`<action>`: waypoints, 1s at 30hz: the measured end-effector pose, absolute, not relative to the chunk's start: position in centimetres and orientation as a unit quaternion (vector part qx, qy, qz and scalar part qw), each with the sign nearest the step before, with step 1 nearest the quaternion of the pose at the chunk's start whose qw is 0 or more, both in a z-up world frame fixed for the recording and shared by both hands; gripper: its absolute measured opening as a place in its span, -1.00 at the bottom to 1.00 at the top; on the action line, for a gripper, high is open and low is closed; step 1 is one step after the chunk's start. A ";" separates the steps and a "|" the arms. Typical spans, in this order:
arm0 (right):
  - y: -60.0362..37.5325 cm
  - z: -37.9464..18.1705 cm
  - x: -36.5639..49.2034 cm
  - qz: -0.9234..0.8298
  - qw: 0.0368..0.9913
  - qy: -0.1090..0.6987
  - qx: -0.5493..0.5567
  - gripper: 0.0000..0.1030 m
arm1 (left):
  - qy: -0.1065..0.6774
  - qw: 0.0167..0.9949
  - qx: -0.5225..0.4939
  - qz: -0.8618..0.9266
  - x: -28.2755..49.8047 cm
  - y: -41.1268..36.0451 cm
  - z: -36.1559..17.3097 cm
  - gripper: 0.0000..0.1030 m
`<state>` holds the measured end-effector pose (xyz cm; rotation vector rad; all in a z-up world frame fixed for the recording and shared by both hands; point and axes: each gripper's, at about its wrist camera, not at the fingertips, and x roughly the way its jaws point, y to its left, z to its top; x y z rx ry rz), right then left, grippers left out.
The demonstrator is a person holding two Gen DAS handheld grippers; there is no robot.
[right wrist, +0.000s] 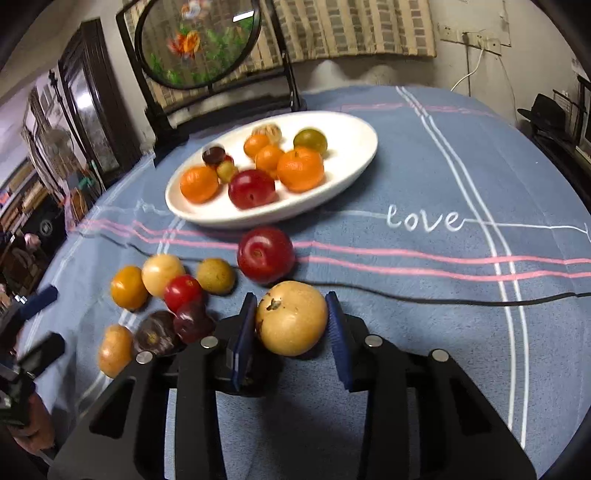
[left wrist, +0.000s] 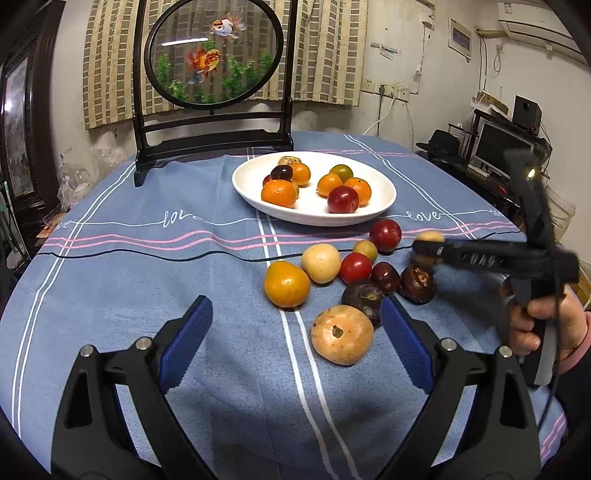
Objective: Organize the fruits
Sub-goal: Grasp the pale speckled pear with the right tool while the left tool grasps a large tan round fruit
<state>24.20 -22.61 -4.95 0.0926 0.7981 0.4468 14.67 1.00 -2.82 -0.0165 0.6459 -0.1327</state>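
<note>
Covering the round table is a blue tablecloth (left wrist: pixel 155 266) crossed by white and pink stripes and the word "love" in white script; a thin black cable (right wrist: pixel 461 297) runs across it. At the far edge stands a dark wooden stand holding a round goldfish panel (left wrist: pixel 214 55), backed by a checked curtain (left wrist: pixel 332 48). To the right of the room are wall sockets, an air conditioner (left wrist: pixel 535 27), a black hat (left wrist: pixel 441 142) and a monitor (left wrist: pixel 498 146); to the left, a dark framed cabinet (left wrist: pixel 22 122).

A white oval plate (left wrist: pixel 386 192) lies on the far half of the cloth. It holds several orange mandarins, two red plums, a dark plum, a green-yellow fruit and a pale ridged one at its far rim.

Loose fruits lie in a cluster on the cloth just near the plate: a red plum (left wrist: pixel 385 235), a red tomato (left wrist: pixel 355 268), an orange-yellow fruit (left wrist: pixel 287 284), a pale yellow fruit (left wrist: pixel 321 263), a small greenish one, dark brown ones and a tan fruit (left wrist: pixel 342 334).

The left gripper (left wrist: pixel 296 325) hovers with its blue pads wide apart, nothing between them, the tan fruit just inside its right finger. The right gripper (right wrist: pixel 291 325), held by a hand (left wrist: pixel 543 325), has its pads drawn in around a tan round fruit (right wrist: pixel 291 317); the left pad touches it, and whether the right one presses cannot be told.
</note>
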 end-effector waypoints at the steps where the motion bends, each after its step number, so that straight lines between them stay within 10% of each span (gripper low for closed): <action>1: -23.1 -4.3 24.0 0.215 0.901 0.373 0.055 -0.27 | 0.320 0.945 -0.004 -0.066 14.7 0.8 -3.0 0.82; 23: -24.5 -2.1 22.5 0.228 0.908 0.340 0.087 -0.26 | 0.395 0.911 0.015 -0.114 16.8 -0.8 -5.0 0.77; 30: -24.4 -2.0 22.3 0.232 0.907 0.340 0.089 -0.26 | 0.424 0.896 0.016 -0.129 17.8 -1.3 -6.0 0.36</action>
